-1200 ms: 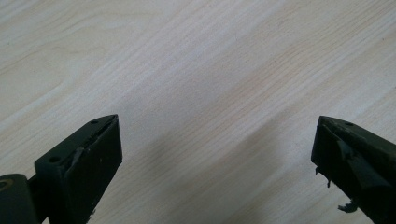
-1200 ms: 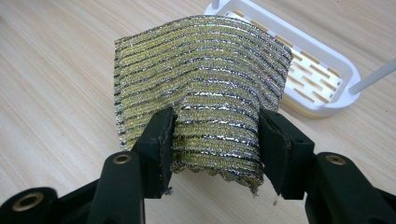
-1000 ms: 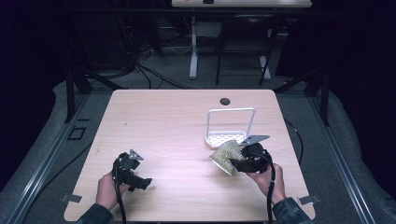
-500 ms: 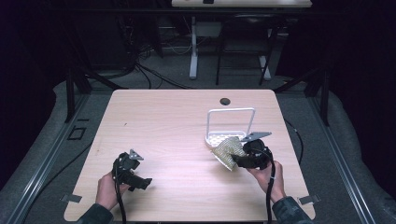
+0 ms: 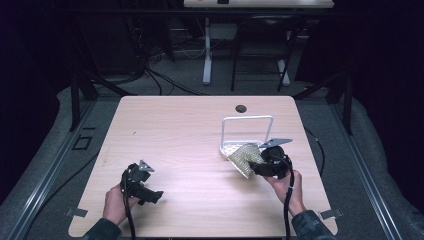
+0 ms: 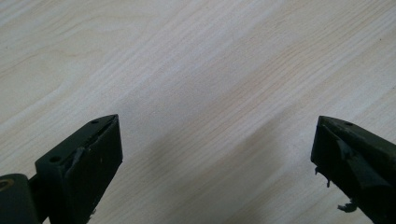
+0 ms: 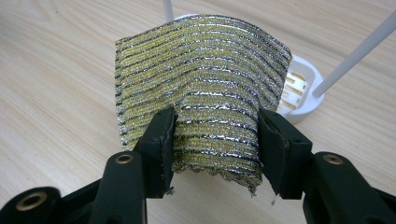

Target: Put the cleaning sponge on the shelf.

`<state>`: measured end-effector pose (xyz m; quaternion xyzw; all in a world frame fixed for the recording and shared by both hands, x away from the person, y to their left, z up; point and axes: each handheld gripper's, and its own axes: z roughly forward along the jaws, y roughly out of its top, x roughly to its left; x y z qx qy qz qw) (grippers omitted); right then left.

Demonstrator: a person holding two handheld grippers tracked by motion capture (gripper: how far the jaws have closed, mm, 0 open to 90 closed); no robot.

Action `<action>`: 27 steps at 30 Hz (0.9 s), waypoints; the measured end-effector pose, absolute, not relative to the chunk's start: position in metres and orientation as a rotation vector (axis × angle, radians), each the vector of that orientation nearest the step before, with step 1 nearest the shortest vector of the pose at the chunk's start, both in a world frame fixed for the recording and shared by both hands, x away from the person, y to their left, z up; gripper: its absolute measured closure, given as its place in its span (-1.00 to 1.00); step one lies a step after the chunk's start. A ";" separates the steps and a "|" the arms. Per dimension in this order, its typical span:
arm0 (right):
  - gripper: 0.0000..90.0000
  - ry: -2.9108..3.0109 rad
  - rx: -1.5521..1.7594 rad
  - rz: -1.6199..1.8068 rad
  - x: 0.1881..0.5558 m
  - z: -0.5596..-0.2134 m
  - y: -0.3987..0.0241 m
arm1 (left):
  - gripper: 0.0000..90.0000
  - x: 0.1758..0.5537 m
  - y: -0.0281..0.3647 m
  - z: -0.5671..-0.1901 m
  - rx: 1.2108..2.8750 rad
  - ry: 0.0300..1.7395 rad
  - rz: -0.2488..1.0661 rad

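Right gripper (image 7: 215,140) clamped on the glittery gold scouring cloth (image 7: 201,88), lifted off the wooden table (image 5: 180,130), just beside the white rack (image 5: 247,131), perhaps brushing its base. Left gripper (image 6: 215,158) spread wide over bare tabletop, well apart.

The left gripper (image 6: 212,158) looks down along its own two black fingers at a pale wood-grain tabletop (image 6: 196,70). One finger (image 6: 81,163) rises from the lower left corner, the other (image 6: 355,163) from the lower right edge; they stand wide apart with nothing between them, only bare wood. The grain runs in slanted streaks from lower left to upper right. A soft shadow lies on the wood between the fingers. The pad of the right-hand finger is frayed, with small shreds hanging from its inner edge.
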<state>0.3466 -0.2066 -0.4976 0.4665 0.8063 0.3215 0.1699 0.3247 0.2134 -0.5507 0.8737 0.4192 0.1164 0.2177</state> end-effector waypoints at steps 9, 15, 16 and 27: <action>0.10 2.249 1.354 0.909 0.352 -0.498 -0.204 | -0.96 0.324 0.213 -0.550 2.418 1.150 0.324; 0.10 2.228 1.376 0.905 0.357 -0.500 -0.202 | -0.96 0.325 0.213 -0.550 2.417 1.152 0.322; 0.10 2.220 1.385 0.904 0.358 -0.500 -0.202 | -0.96 0.325 0.213 -0.551 2.417 1.150 0.322; 0.09 2.192 1.425 0.887 0.369 -0.507 -0.199 | -0.96 0.325 0.212 -0.551 2.417 1.149 0.322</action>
